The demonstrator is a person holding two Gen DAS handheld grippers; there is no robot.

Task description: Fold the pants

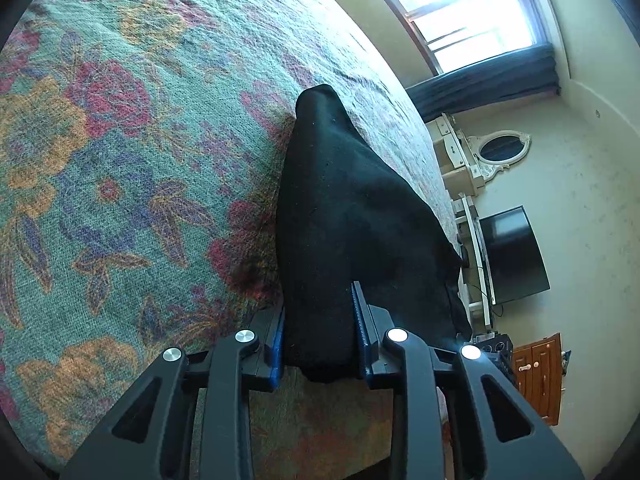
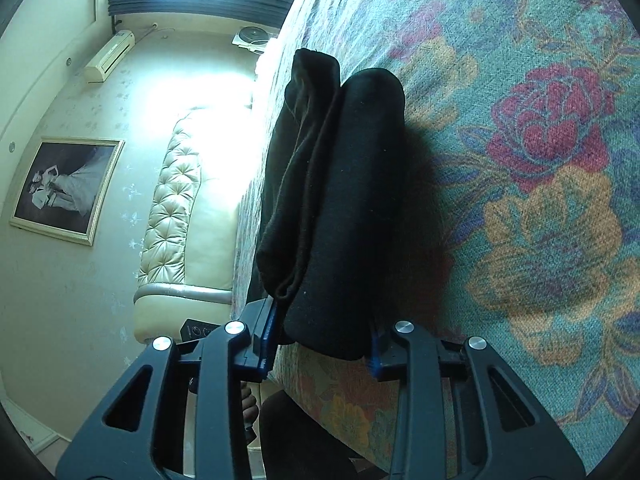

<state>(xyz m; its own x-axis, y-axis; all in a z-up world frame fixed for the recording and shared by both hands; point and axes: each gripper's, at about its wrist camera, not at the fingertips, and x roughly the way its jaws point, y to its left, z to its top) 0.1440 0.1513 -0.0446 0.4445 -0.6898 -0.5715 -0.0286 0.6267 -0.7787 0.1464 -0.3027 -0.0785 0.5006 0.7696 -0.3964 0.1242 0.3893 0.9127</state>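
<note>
Left gripper [image 1: 320, 344]: blue-padded fingers pinch the near edge of the one pair of black knit pants [image 1: 352, 216]. Right gripper [image 2: 324, 336]: pads likewise clamped on the bunched pants [image 2: 344, 208]. Pants lie folded lengthwise on the floral woven bedspread [image 1: 120, 160], running from near to far. Far: one window [image 1: 460, 8], one dark television [image 1: 516, 256].

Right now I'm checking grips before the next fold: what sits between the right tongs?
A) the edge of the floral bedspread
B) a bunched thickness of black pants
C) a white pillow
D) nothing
B: in the right wrist view the right tongs clamp the black pants, which lie on the floral bedspread.
</note>
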